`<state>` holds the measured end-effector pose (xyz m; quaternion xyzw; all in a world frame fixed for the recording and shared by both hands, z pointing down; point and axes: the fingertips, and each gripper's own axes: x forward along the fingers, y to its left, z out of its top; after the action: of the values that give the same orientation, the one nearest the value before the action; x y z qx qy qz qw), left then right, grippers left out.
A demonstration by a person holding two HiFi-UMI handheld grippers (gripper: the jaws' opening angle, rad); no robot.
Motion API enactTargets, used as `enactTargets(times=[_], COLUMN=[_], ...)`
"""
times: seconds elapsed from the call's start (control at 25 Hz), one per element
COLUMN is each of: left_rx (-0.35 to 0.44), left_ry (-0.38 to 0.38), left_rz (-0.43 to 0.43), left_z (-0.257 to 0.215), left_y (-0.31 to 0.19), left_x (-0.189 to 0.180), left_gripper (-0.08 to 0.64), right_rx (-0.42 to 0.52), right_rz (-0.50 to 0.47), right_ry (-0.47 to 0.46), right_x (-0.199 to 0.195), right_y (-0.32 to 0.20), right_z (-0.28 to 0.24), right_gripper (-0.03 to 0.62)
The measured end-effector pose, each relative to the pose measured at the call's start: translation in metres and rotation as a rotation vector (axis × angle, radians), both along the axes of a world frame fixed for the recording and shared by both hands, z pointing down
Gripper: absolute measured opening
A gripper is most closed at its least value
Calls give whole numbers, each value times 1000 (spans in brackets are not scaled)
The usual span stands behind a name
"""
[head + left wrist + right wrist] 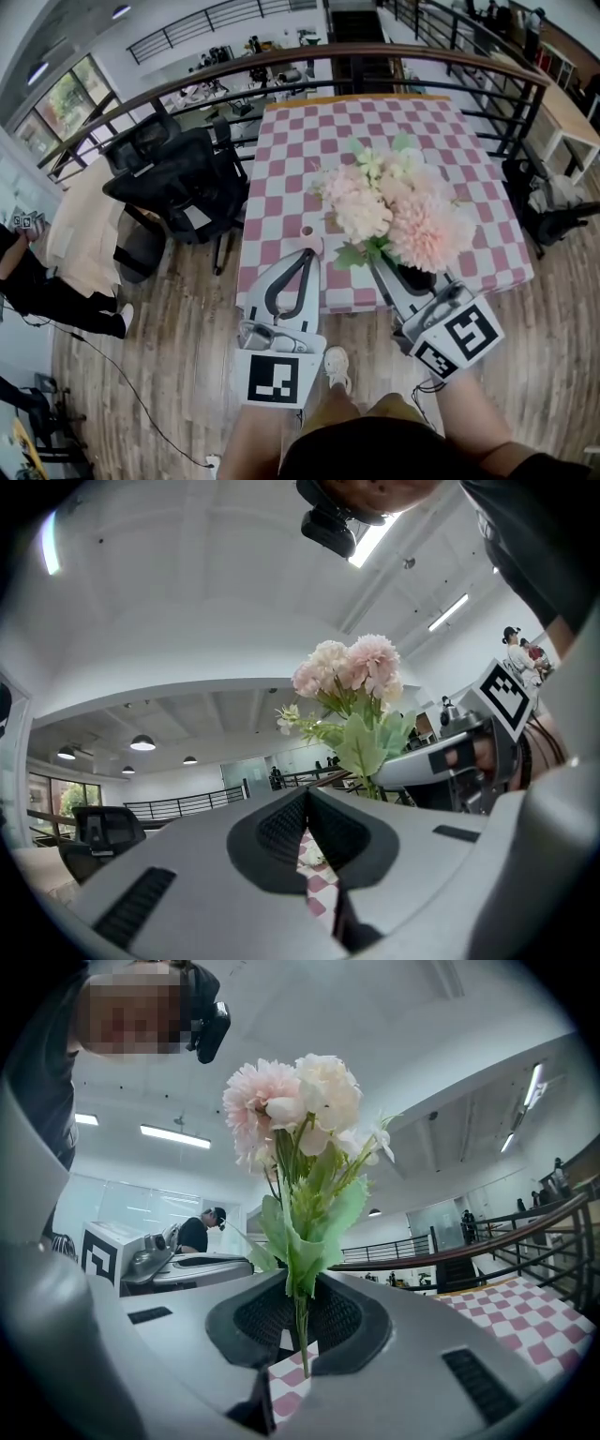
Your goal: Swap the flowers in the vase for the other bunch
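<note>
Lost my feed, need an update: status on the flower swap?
Left hand-held gripper shut, empty. Right hand-held gripper shut on pink flowers, by the stem, bunch upright, at the checked table. Vase not made out.

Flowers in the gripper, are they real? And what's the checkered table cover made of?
The flowers look pretend: cloth-like matte petals, flat even-green leaves, and a thin stiff stem, probably plastic. The table cover looks like soft matte cloth, since it hangs over the edge; it might be vinyl.

No word, number or brand is legible; left gripper and right gripper, toward six o'clock, bear only black-and-white square markers.
</note>
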<state>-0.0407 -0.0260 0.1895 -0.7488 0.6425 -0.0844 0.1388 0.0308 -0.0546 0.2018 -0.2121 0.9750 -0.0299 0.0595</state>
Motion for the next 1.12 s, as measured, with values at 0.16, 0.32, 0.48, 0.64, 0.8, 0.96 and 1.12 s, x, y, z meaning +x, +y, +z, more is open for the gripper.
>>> enactTargets(times=[0.16, 0.32, 0.48, 0.64, 0.8, 0.96, 1.12], left_rx=[-3, -2, -8, -14, -20, -23, -27], left_ry=[-34, -84, -89, -78, -73, -69, -57], left_rz=[22, 31, 35, 36, 35, 43, 55], left_z=[7, 7, 6, 11, 13, 15, 19], left_y=[-7, -23, -37, -50, -62, -74, -84], left_x=[1, -11, -26, -41, -57, -68, -77], left_gripper=[8, 9, 9, 9, 9, 8, 9], right_rx=[-4, -6, -7, -9, -17, -23, -22], right_rz=[7, 5, 0, -5, -5, 2, 8], right_ry=[1, 8, 14, 19, 24, 34, 44], right_x=[0, -15, -32, -49, -64, -75, -85], right_y=[-7, -21, -34, -47, -58, -68, -76], right_z=[6, 6, 4, 7, 9, 14, 17], right_gripper=[57, 57, 57, 57, 57, 57, 57])
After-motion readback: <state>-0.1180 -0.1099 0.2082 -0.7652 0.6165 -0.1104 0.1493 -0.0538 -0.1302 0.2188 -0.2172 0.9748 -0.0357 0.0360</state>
